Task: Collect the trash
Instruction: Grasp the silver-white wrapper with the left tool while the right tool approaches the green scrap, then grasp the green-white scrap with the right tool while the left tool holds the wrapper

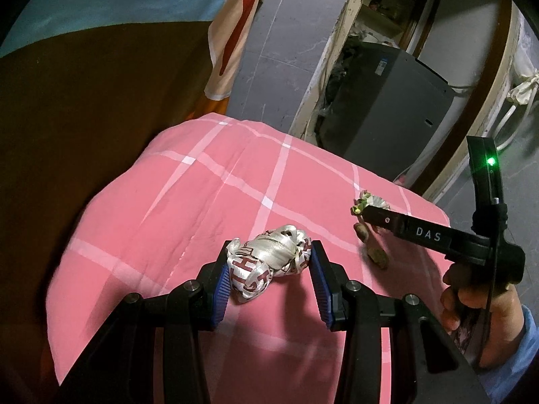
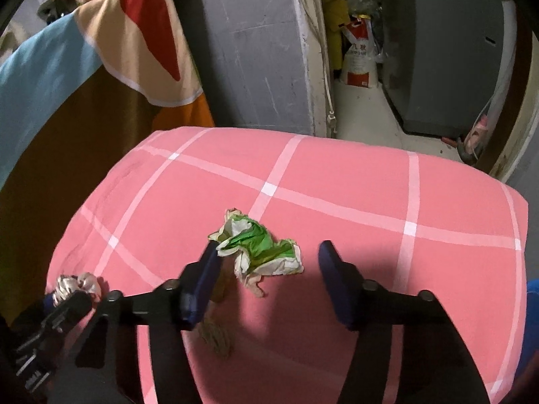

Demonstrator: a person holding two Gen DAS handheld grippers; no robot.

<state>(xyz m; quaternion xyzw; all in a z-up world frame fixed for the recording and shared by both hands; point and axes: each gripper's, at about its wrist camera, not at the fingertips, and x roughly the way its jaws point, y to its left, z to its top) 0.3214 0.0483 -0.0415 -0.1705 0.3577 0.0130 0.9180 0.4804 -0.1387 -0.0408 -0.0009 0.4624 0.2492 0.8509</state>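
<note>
While my left tongs (image 1: pixel 271 262) sit closed on the crumpled white wrapper with red lettering (image 1: pixel 269 262), their blue pads pressed against either side of it, I keep that bundle low over the pink checked bed cover (image 1: pixel 202 181) so it does not slip out while my other hand works. My right tongs (image 2: pixel 266 262) reach for the second piece of trash, a crumpled green and white wrapper (image 2: pixel 259 249) lying on the same cover to the right of the first. In the right wrist view they stand partly open around it: the left pad is at the wrapper's edge, while the right pad is clear of it with bare pink cloth between, so I judge nothing is gripped there yet. I point these tongs steeply down because the paper lies flat on soft bedding and has to be pinched from above. A few small brown scraps (image 1: pixel 377 256) lie just beside that wrapper, near my right hand (image 1: pixel 471 303), and they may be trash to collect too. I see no bin in either view, so where all this goes I cannot tell.
</note>
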